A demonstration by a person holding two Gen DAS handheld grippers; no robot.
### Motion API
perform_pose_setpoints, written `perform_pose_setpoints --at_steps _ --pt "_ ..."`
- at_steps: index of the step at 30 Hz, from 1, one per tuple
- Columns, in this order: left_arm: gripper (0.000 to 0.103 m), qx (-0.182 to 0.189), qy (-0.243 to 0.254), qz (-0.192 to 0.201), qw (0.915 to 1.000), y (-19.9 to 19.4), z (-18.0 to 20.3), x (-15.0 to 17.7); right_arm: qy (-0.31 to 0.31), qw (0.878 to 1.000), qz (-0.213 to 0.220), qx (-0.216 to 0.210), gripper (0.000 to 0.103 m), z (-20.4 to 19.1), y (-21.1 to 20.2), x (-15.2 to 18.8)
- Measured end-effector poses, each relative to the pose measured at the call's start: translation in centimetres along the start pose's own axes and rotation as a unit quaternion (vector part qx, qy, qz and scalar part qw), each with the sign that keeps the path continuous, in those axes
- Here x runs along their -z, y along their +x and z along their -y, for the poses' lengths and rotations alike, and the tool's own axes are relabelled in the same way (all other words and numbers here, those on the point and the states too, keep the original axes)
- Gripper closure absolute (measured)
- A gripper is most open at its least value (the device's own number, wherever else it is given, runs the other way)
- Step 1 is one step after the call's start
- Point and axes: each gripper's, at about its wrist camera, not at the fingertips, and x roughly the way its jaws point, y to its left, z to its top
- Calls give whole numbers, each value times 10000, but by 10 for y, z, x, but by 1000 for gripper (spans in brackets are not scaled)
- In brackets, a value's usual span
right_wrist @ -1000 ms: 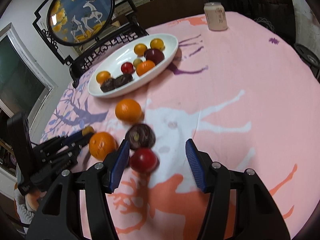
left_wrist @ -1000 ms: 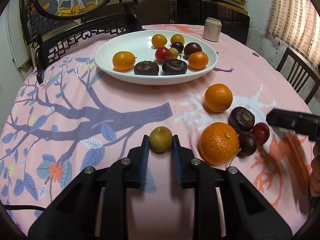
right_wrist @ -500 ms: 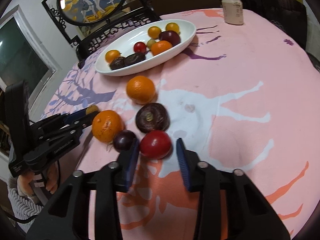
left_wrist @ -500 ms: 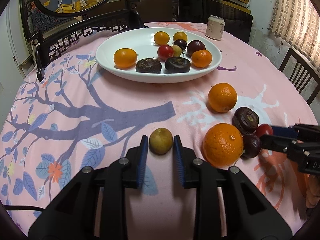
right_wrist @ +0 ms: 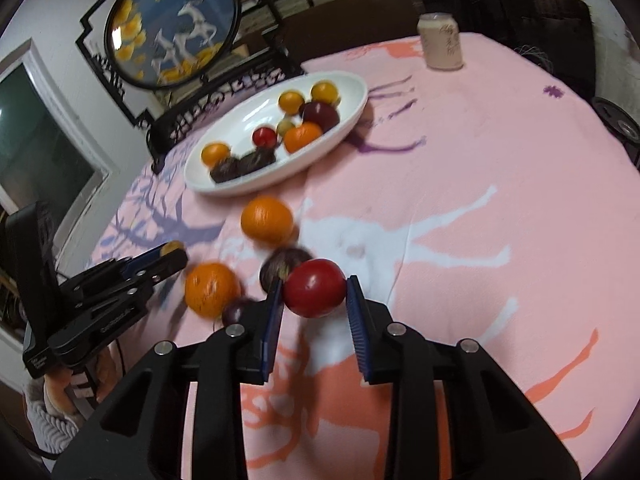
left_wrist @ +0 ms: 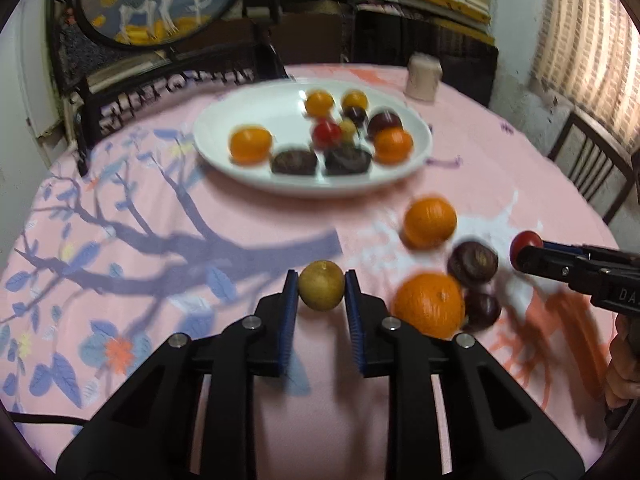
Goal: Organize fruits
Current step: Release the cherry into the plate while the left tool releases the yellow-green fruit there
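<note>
left hand-held gripper [left_wrist: 321,285] clenched on yellow-green fruit [left_wrist: 321,285] | right hand-held gripper [right_wrist: 314,289] clenched on red fruit [right_wrist: 314,289] | white plate [left_wrist: 248,120] toward tabletop's [right_wrist: 500,168] far edge

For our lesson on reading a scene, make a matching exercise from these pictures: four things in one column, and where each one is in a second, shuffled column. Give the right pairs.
Things:
1. yellow-green fruit
2. red fruit
3. drink can
4. flat dark fruits

Places:
A. on the white plate
B. between the right tongs
C. standing at the table's far side
D. between the left tongs

Pairs: 1-D, 2-B, 3-C, 4-A
</note>
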Motion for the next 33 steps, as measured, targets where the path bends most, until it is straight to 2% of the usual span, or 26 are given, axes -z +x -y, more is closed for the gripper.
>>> perform_pose_setpoints --at_steps 6,12,13,14,15,16,18,20,23,26,30,33 --pt "80 -312 -327 277 9986 10 -22 -62 -249 9994 237 82 71 -26 5 -61" --pt "79 -427 -607 206 9970 46 -37 -96 -203 9997 96 25 70 -44 58 -110" --pt "78 -439 -629 199 9969 50 -38 -97 -182 9998 86 -24 70 -44 63 -113" --pt "62 -470 -653 227 9965 53 -39 -97 -100 9999 86 -96 69 -42 71 -118" --pt "47 -510 -658 246 9962 55 -40 -96 -27 9999 86 -101 54 -40 74 -119" --pt "29 -534 -623 287 9962 56 -40 -95 15 9999 95 -85 42 -37 76 -120" --pt "29 -654 -491 386 9959 52 -38 -95 13 9993 328 -155 42 -31 70 -119" --pt "28 -583 -556 431 9958 47 -39 -94 65 9989 446 -146 42 -26 61 -119" --pt "17 -432 -715 428 9956 40 -43 -87 155 9982 508 -268 42 -21 48 -113" --pt "13 -433 -777 392 9953 32 -43 -71 167 9982 516 -268 40 -17 35 -97" --pt "12 -195 -805 214 9963 25 -34 -46 66 9979 635 -49 27 -11 19 -68" --pt "9 -77 -452 76 9989 16 -15 -24 27 9973 713 176 22 -3 8 -49"
